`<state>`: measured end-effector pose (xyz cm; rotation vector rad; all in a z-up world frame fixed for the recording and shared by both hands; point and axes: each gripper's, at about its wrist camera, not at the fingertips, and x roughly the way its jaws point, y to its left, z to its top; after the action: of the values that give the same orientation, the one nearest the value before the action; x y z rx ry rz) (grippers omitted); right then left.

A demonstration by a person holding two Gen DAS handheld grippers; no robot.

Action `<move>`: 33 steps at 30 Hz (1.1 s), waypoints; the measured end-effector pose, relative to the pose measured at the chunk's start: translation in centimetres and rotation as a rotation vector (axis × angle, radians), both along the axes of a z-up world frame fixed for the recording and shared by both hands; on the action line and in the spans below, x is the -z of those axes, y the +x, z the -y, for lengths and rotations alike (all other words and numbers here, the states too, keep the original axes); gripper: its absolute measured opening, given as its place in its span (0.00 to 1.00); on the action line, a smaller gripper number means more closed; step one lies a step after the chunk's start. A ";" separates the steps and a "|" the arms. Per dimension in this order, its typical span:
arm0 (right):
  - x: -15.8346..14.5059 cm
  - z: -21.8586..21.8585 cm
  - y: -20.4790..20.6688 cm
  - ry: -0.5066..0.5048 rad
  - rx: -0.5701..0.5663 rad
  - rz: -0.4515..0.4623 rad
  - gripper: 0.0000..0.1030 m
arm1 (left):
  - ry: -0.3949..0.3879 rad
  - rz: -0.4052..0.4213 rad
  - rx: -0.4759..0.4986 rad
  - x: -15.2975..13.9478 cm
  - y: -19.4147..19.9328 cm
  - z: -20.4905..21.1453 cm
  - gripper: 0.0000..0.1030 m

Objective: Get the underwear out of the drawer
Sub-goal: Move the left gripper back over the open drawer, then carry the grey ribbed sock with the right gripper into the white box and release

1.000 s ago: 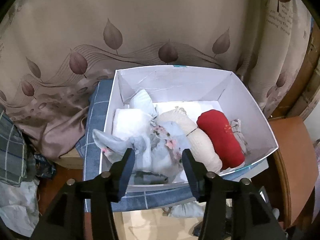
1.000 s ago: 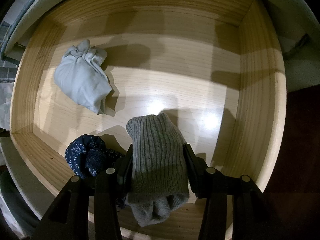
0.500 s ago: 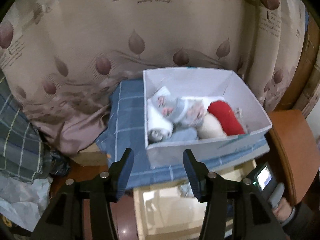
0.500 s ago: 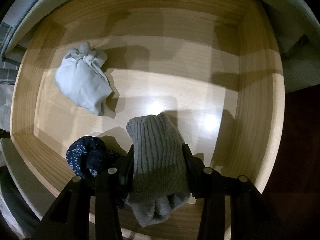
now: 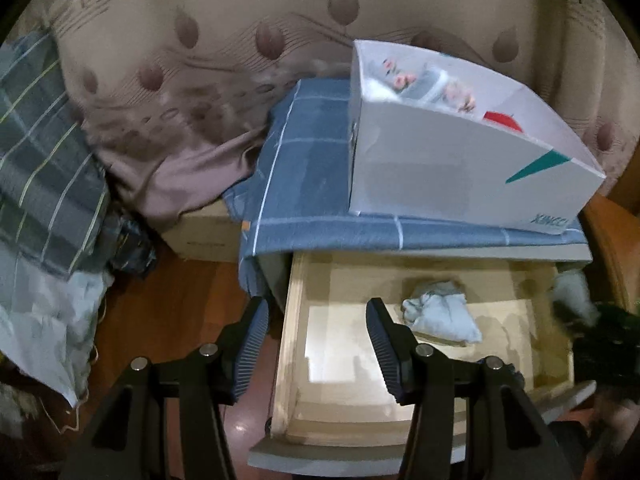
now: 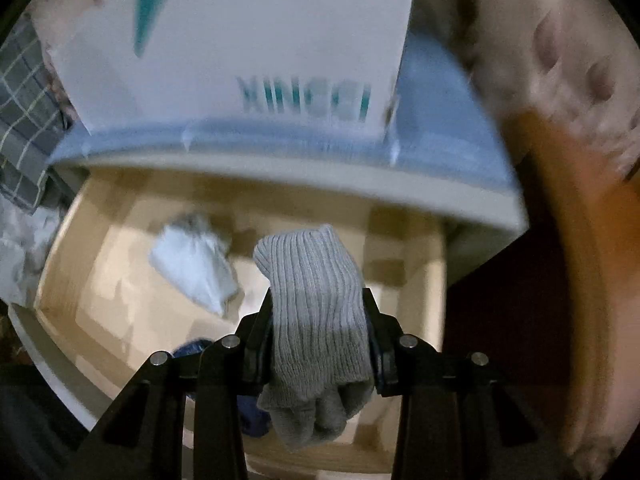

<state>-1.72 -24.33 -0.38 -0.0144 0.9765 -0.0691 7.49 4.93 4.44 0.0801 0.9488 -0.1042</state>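
Note:
My right gripper [image 6: 318, 312] is closing tighter on a grey ribbed rolled garment [image 6: 316, 312], which it carries above the open wooden drawer [image 6: 100, 312]. Below it in the drawer lie a pale blue bundle [image 6: 196, 264] and a dark blue patterned bundle [image 6: 192, 350], half hidden by the fingers. In the left wrist view my left gripper [image 5: 316, 344] hangs open and empty over the drawer's left wall [image 5: 294, 320], with the pale blue bundle [image 5: 440, 316] to its right. At that view's right edge the grey garment [image 5: 572, 292] shows blurred.
A white cardboard box [image 5: 460, 168] holding several rolled clothes stands on a blue checked cloth [image 5: 312, 200] atop the cabinet. A leaf-print curtain [image 5: 200, 92] hangs behind. Bags and plaid fabric [image 5: 40, 184] crowd the floor at left. A wooden chair edge [image 6: 568, 240] is at right.
My right gripper has lifted the grey garment off the drawer floor and tilted up, bringing the box into view. My left gripper has drawn back from the box and sunk over the drawer.

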 end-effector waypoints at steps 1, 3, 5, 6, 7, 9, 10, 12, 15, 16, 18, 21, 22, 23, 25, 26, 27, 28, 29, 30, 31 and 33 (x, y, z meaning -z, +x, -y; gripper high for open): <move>-0.8 -0.1 -0.6 0.005 0.005 0.034 0.34 | 0.000 -0.001 -0.016 0.7 -0.2 0.0 0.51; -2.5 -0.4 -1.8 0.010 0.011 0.095 0.34 | 0.022 0.005 -0.037 2.0 -0.6 0.4 0.51; -4.3 -0.6 -2.6 0.009 0.009 0.148 0.34 | 0.042 0.006 -0.043 3.0 -0.8 0.7 0.51; -5.5 -0.7 -3.0 0.012 0.006 0.176 0.34 | 0.048 0.005 -0.046 3.5 -0.9 0.9 0.51; -6.7 -0.9 -3.0 0.012 0.003 0.202 0.34 | 0.048 0.002 -0.046 3.9 -1.0 1.0 0.51; -9.0 -0.8 -2.3 0.011 -0.007 0.246 0.34 | 0.049 0.002 -0.048 4.7 -1.2 1.3 0.51; -10.2 -1.0 -2.2 0.011 -0.013 0.265 0.34 | 0.050 0.002 -0.046 5.1 -1.2 1.5 0.51; -12.8 -0.8 -1.6 0.013 -0.024 0.303 0.34 | 0.055 0.004 -0.046 5.6 -1.4 1.9 0.51; -15.8 -1.0 0.4 0.028 -0.031 0.338 0.34 | 0.046 -0.019 -0.047 6.4 -1.0 2.0 0.51; -16.6 -0.9 1.5 0.034 -0.033 0.342 0.34 | 0.037 -0.019 -0.050 6.4 -1.0 1.9 0.51; -17.3 -1.1 3.5 0.031 -0.034 0.341 0.35 | 0.022 -0.016 -0.067 6.6 -0.9 1.7 0.51; -18.0 -0.9 6.8 0.048 -0.030 0.303 0.35 | 0.002 -0.029 -0.084 6.9 -0.8 1.5 0.51; -18.1 -0.9 8.0 0.050 -0.027 0.283 0.35 | 0.001 -0.026 -0.091 6.9 -0.9 1.5 0.51; -18.0 -0.9 9.1 0.052 -0.023 0.266 0.35 | -0.003 -0.021 -0.093 6.8 -1.0 1.4 0.51; -17.4 -0.8 10.9 0.055 -0.016 0.229 0.35 | -0.008 -0.008 -0.100 6.7 -1.1 1.3 0.51; -17.2 -0.8 11.6 0.056 -0.012 0.216 0.35 | -0.009 -0.005 -0.099 6.7 -1.2 1.4 0.51; -16.9 -0.8 12.5 0.058 -0.007 0.199 0.35 | -0.011 -0.005 -0.094 6.7 -1.1 1.4 0.51; -16.5 -0.8 13.4 0.059 -0.002 0.184 0.35 | -0.011 -0.004 -0.092 6.8 -1.1 1.4 0.51; -16.2 -0.8 14.0 0.059 0.002 0.170 0.35 | -0.003 -0.005 -0.090 6.8 -1.1 1.5 0.51; -15.8 -0.8 14.7 0.057 0.006 0.150 0.35 | 0.001 -0.006 -0.086 6.9 -1.1 1.6 0.51; -15.4 -0.8 15.4 0.060 0.010 0.133 0.35 | 0.003 -0.008 -0.082 6.9 -1.1 1.7 0.51; -14.5 -0.8 16.2 0.068 0.016 0.108 0.35 | 0.008 -0.007 -0.077 6.9 -1.0 1.8 0.51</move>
<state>14.52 -23.49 14.16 0.0592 0.8702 -0.0512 6.47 3.08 -2.47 0.0511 0.9586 -0.0299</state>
